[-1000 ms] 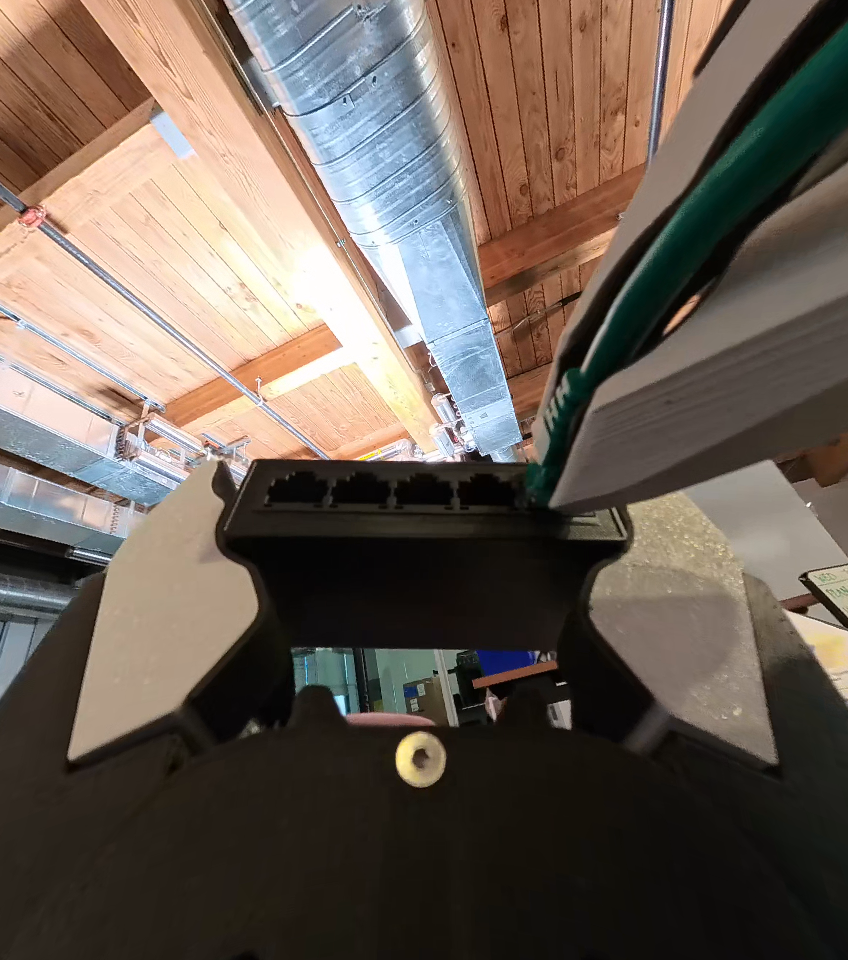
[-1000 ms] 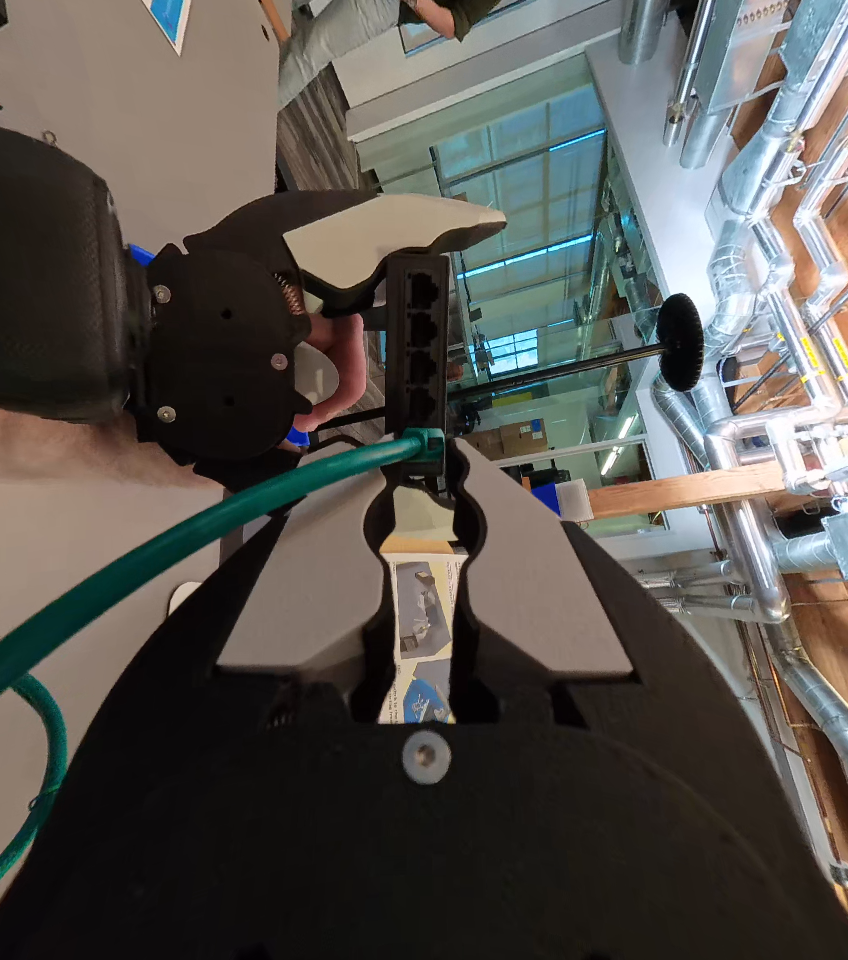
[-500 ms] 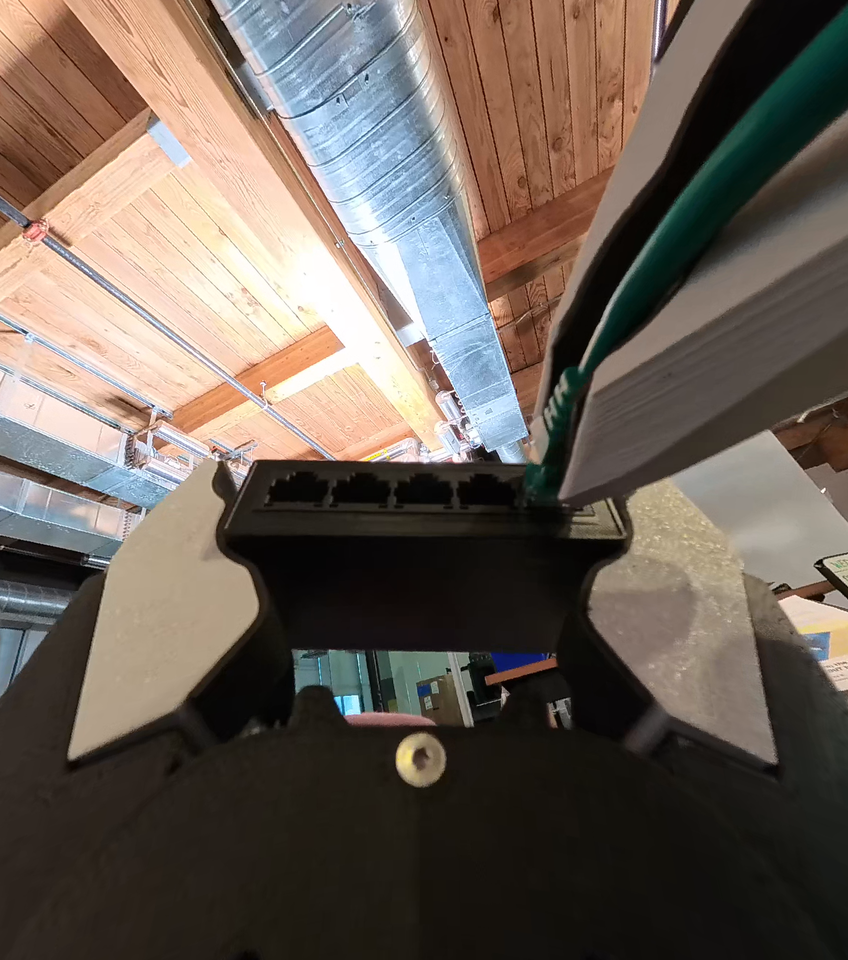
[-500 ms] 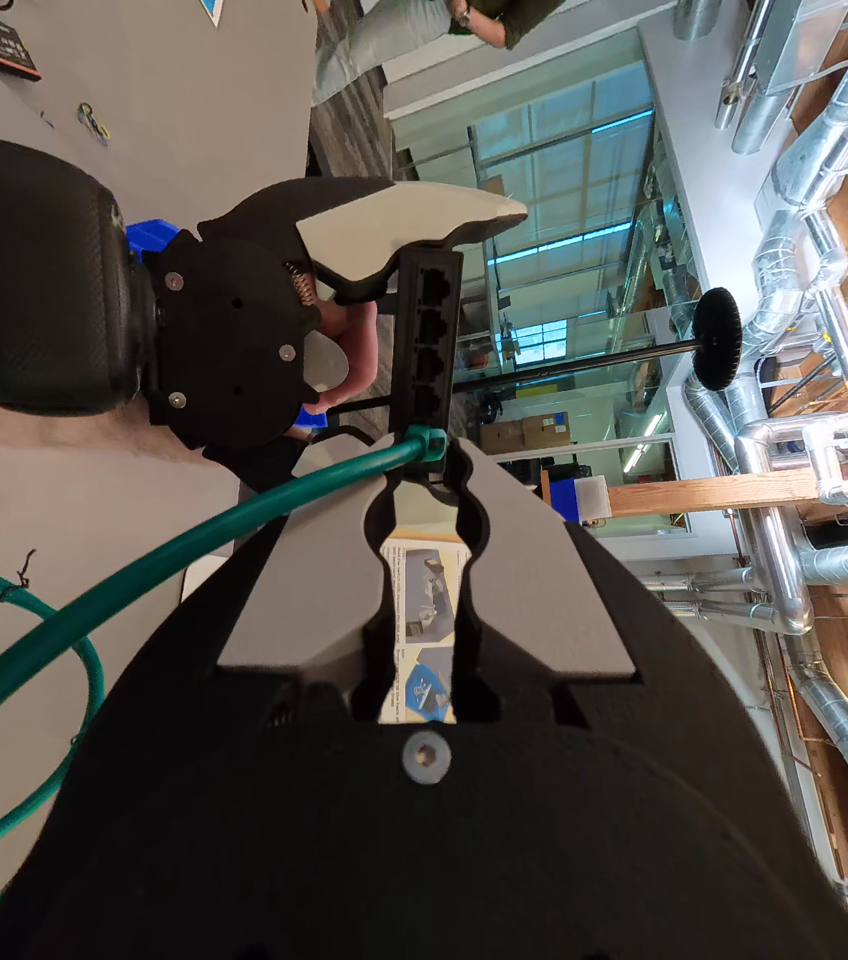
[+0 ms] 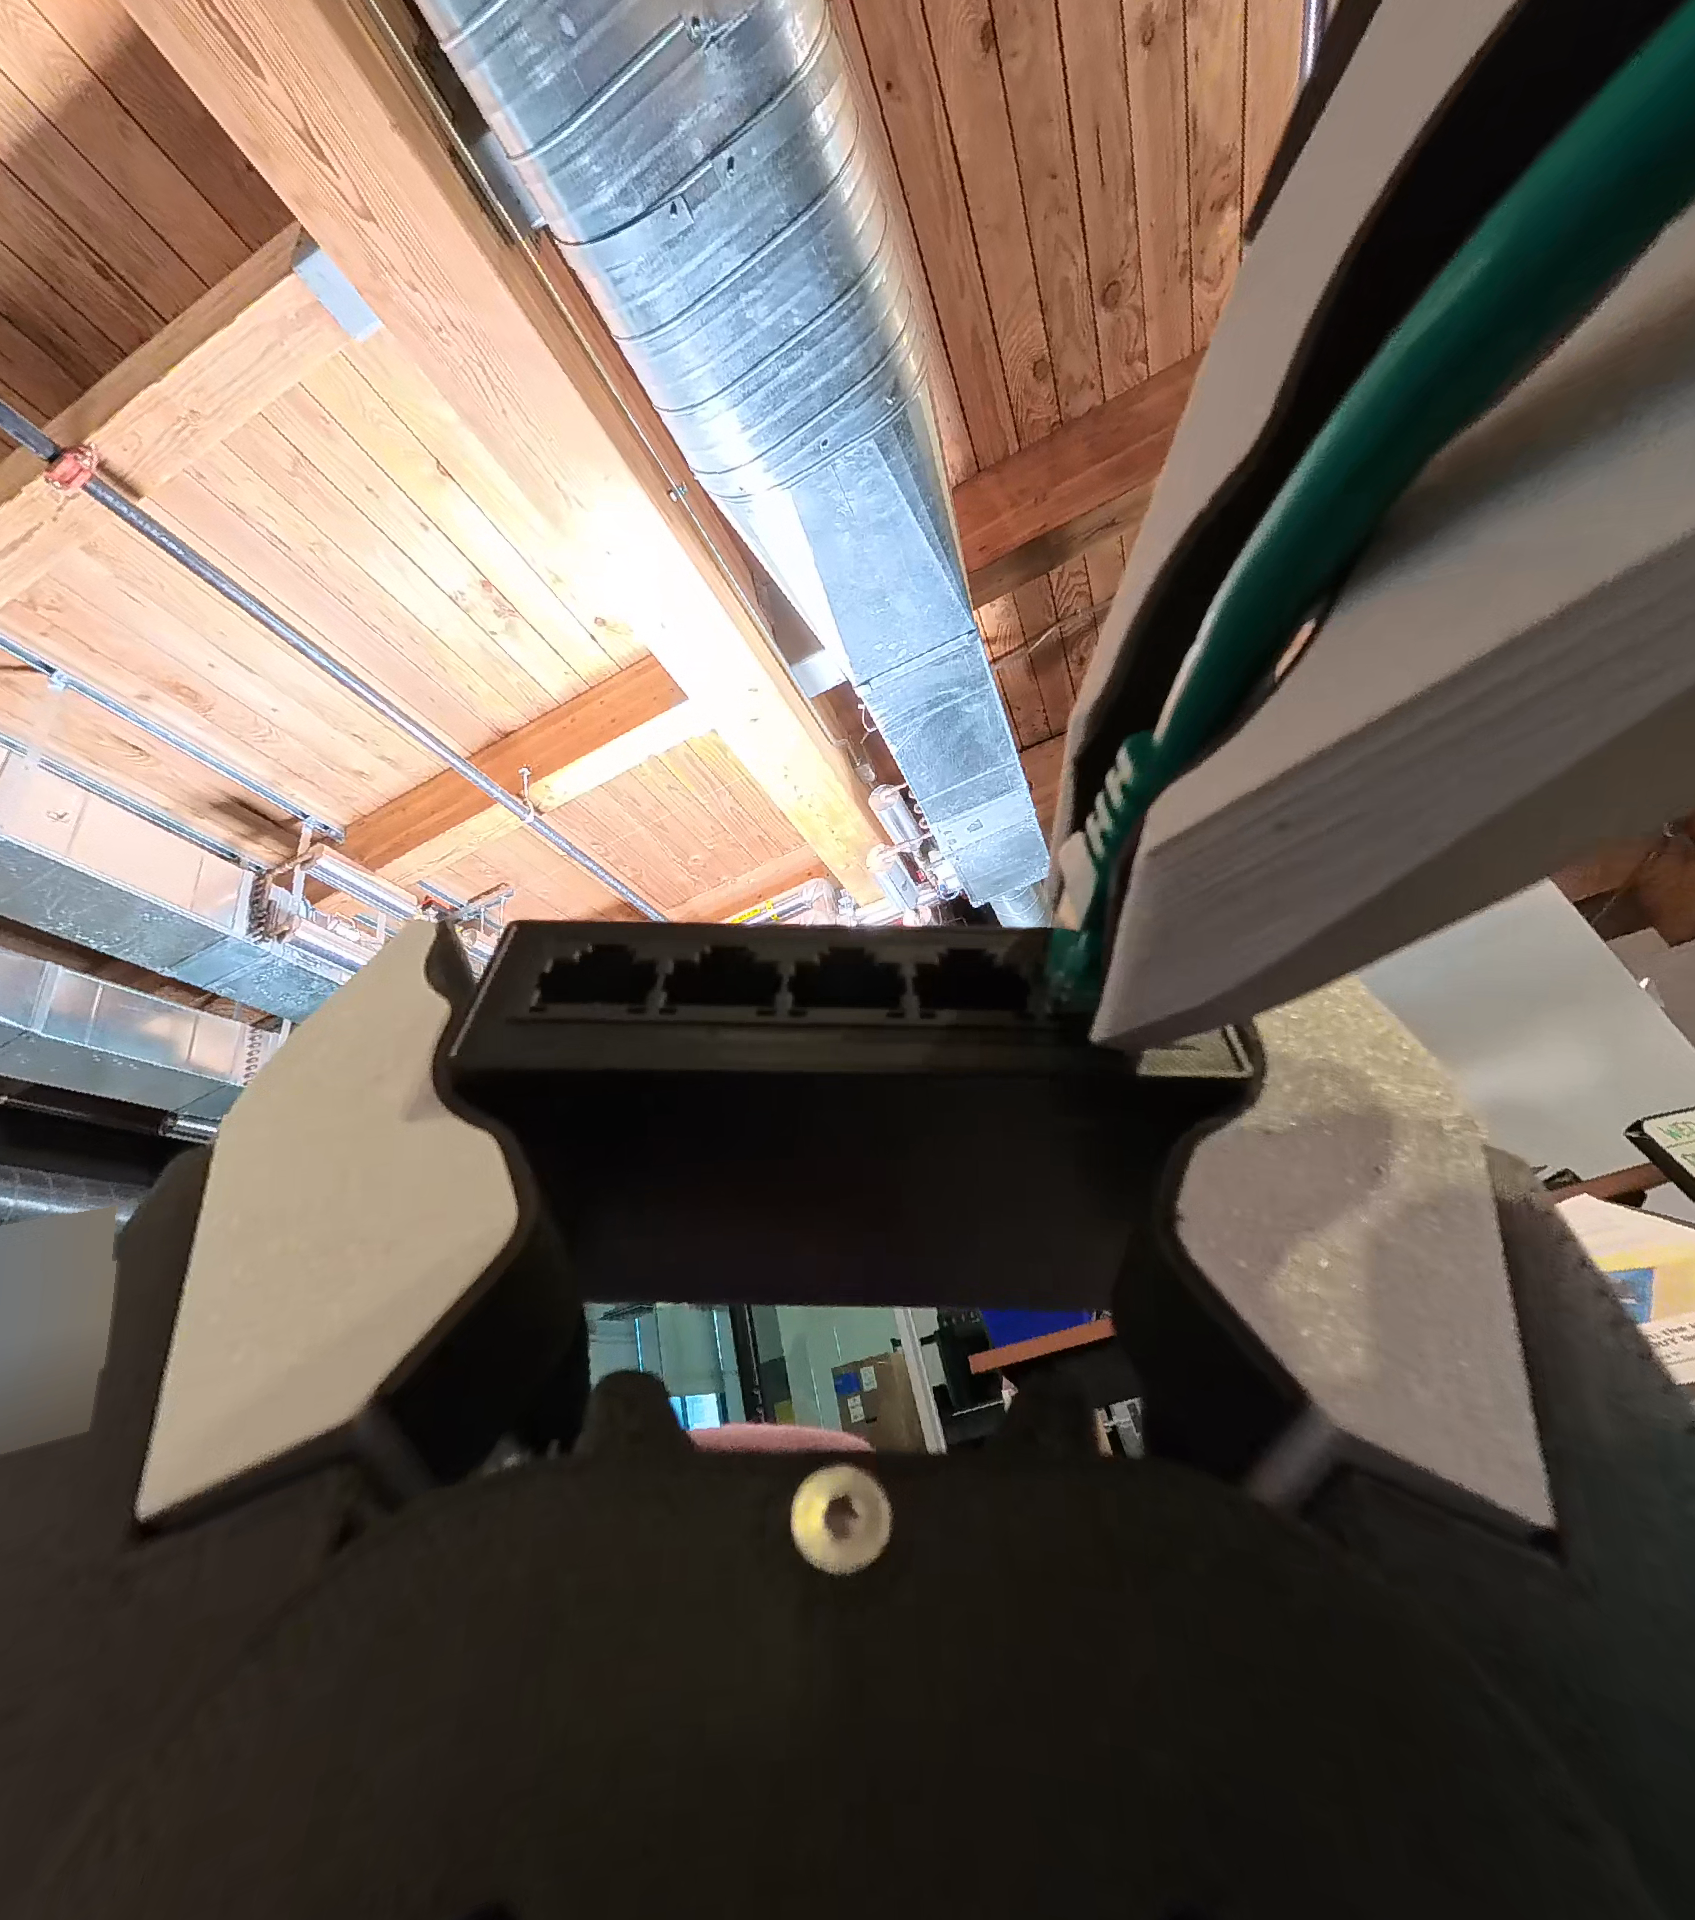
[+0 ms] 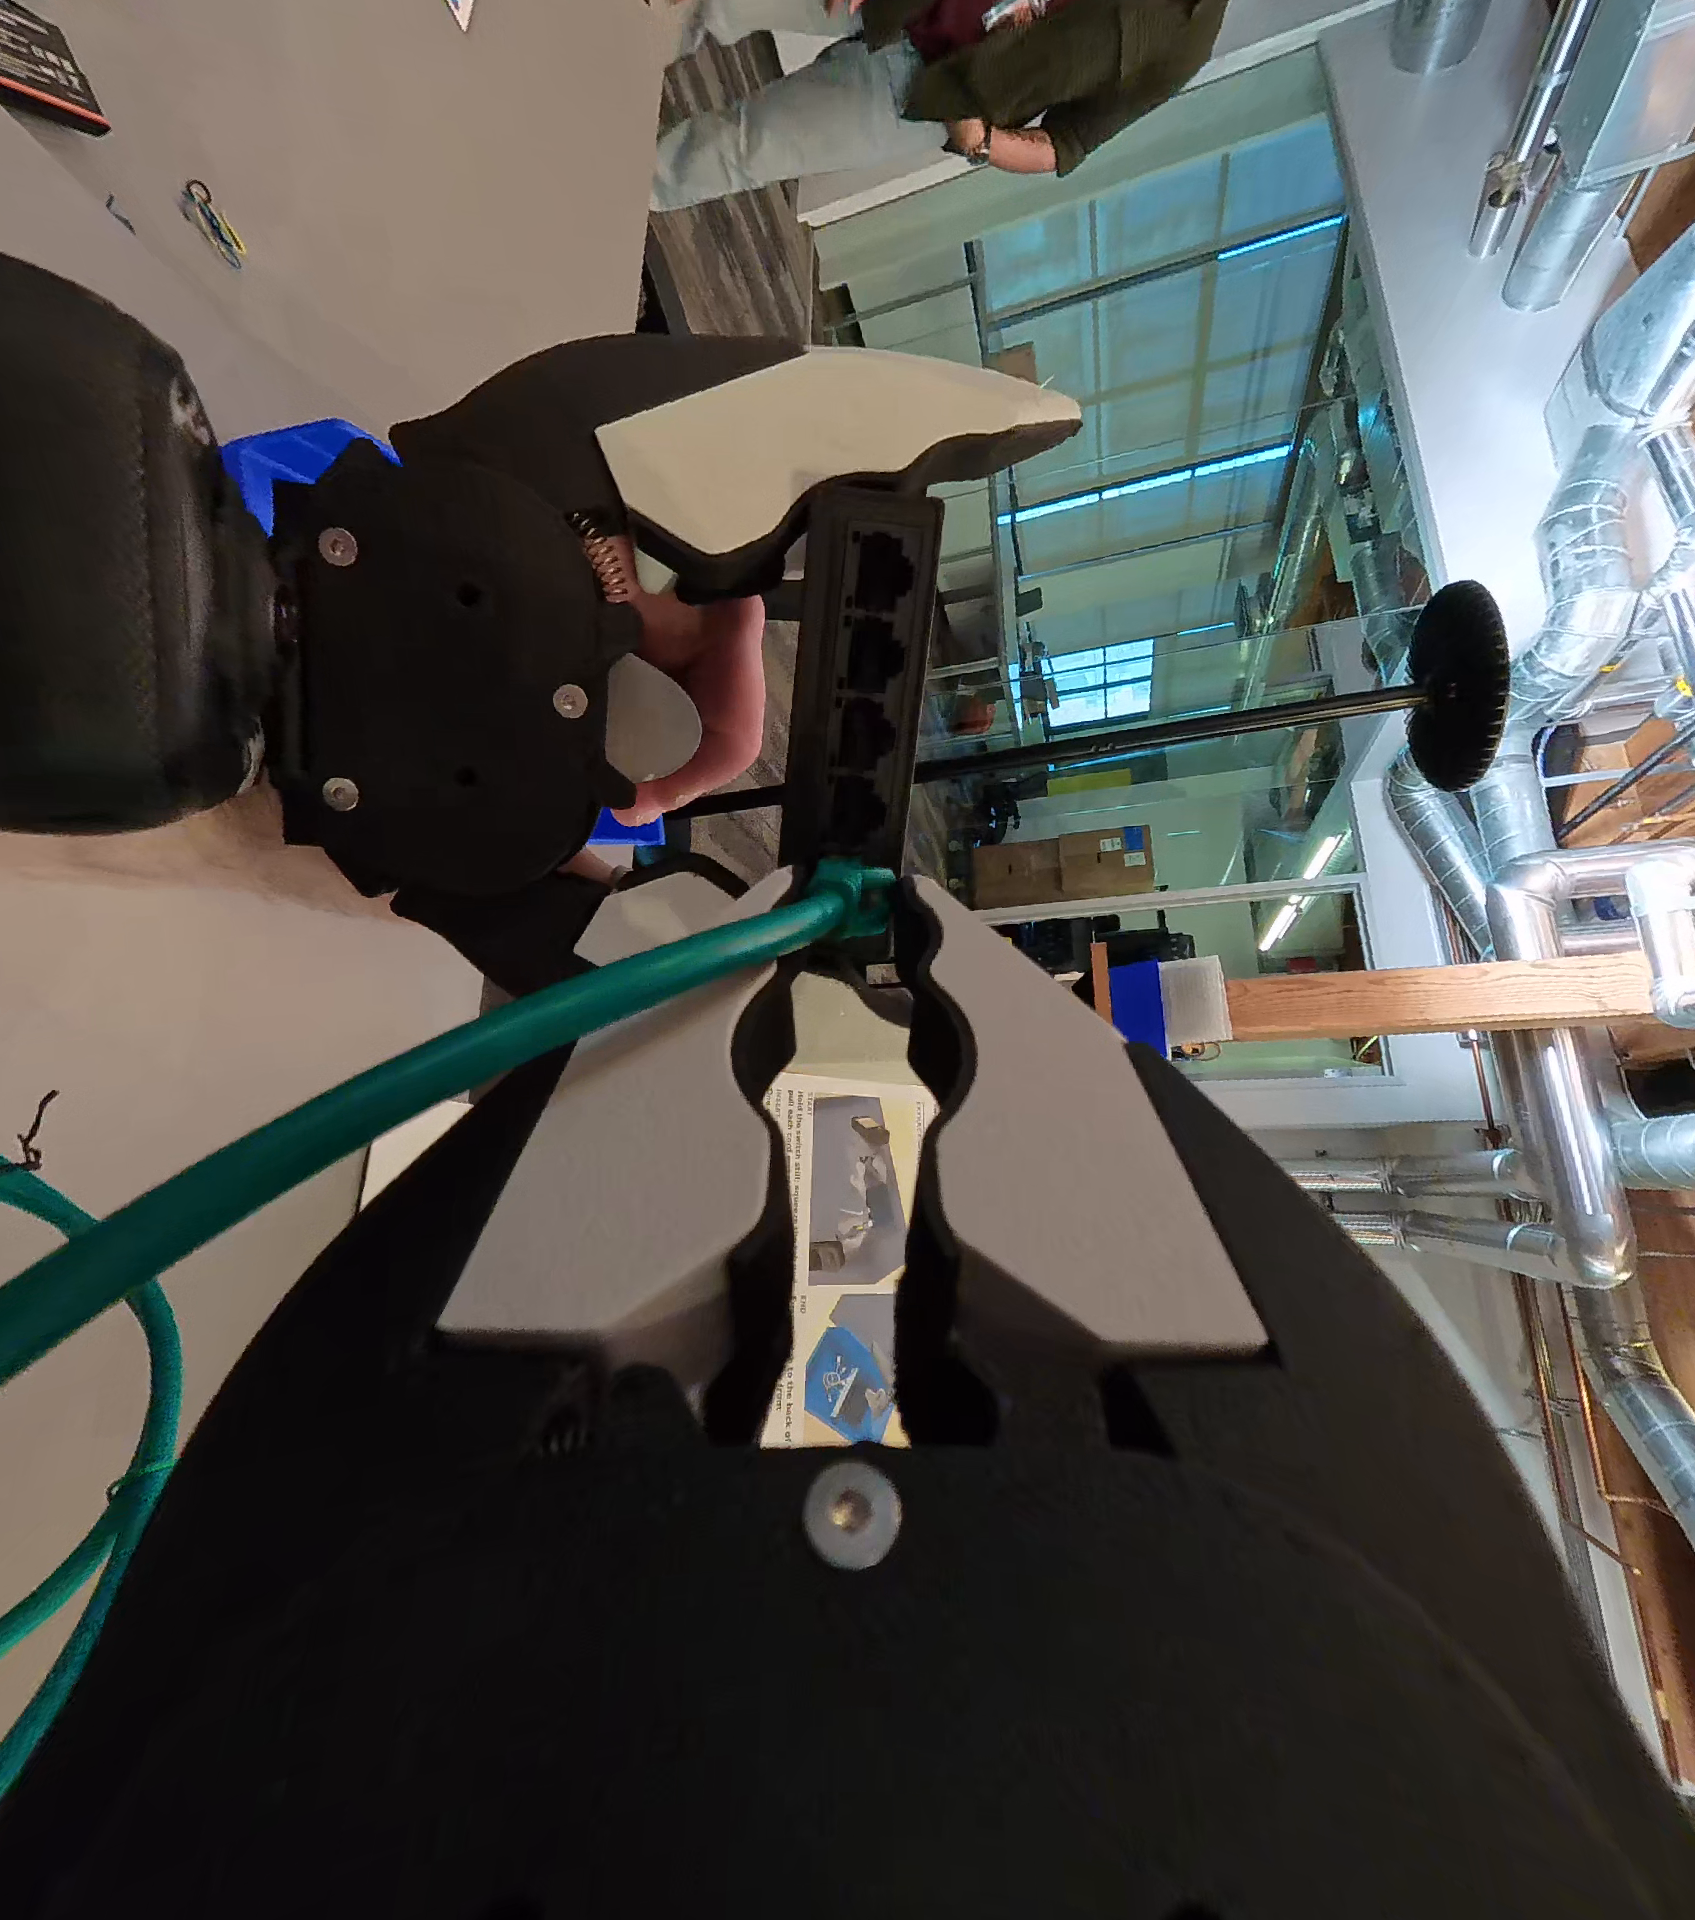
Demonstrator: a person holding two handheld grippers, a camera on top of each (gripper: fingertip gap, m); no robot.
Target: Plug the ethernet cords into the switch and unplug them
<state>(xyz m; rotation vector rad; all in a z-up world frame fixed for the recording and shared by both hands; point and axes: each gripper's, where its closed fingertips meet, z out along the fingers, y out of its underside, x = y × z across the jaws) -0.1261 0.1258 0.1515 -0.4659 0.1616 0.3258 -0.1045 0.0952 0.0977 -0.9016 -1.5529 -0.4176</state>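
Plug hidden behind right claw

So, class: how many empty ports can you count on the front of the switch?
4 on the switch, in a row from its left end. At the right end the green cord, held by the right gripper, may hide another.

Looks like I'm in an open-plan office/lab: timber ceiling with a bare metal duct at 12 o'clock, glass partitions around 1.
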